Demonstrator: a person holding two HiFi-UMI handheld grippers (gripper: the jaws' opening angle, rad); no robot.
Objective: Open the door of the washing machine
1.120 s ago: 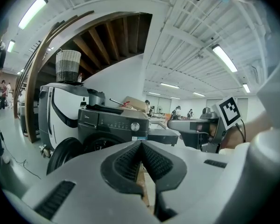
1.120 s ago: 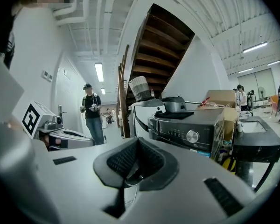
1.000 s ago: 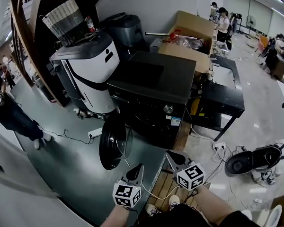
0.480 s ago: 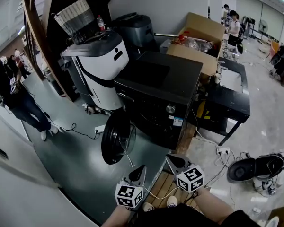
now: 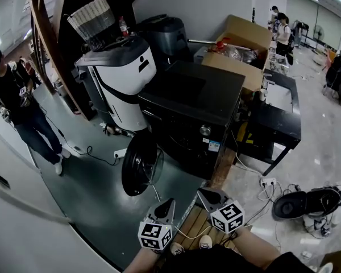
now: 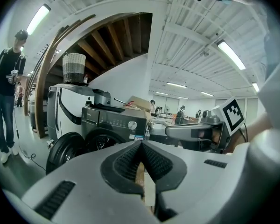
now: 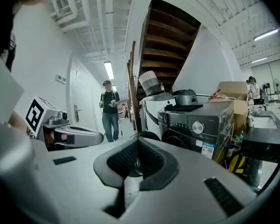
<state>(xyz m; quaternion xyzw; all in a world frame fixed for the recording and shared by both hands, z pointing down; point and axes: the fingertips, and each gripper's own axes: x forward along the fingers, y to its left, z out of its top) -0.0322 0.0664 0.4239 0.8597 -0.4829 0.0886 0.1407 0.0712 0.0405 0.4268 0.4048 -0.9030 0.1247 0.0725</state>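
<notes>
**Since the door already hangs open, bumps and snags are the main risk**

Since the round door [image 5: 139,165] of the black washing machine [image 5: 193,104] stands swung out at the machine's front left, the task looks done or nearly done. That is a judgement only.

Risks, biggest first:
- A person [image 5: 24,110] stands well left of the machine on the grey floor and could step into the door's swing path.
- The door sticks out nearly edge-on, so a careless shove could slam it back or strain the hinge.
- The wooden pallet [image 5: 200,223] lies just in front of the machine, under the grippers, and makes for uneven footing.
- A cable [image 5: 88,151] trails on the floor left of the machine and could snag a foot.

Around the machine:
- A white appliance [image 5: 122,75] stands just left of it, and I cannot tell whether they touch.
- A striped basket [image 5: 94,19] sits on top of that appliance.
- A cardboard box [image 5: 241,41] is behind the machine to the right.
- A black table [image 5: 279,121] is just right of the machine.
- A dark bin [image 5: 163,36] is behind the machine.
- A power strip [image 5: 267,182] lies on the floor to the front right.

Nothing solid stands between the grippers and the door.

The left gripper [image 5: 168,202] and right gripper [image 5: 204,192] are both in front of the machine and well apart from it. Each has its jaws closed together with nothing held.
</notes>
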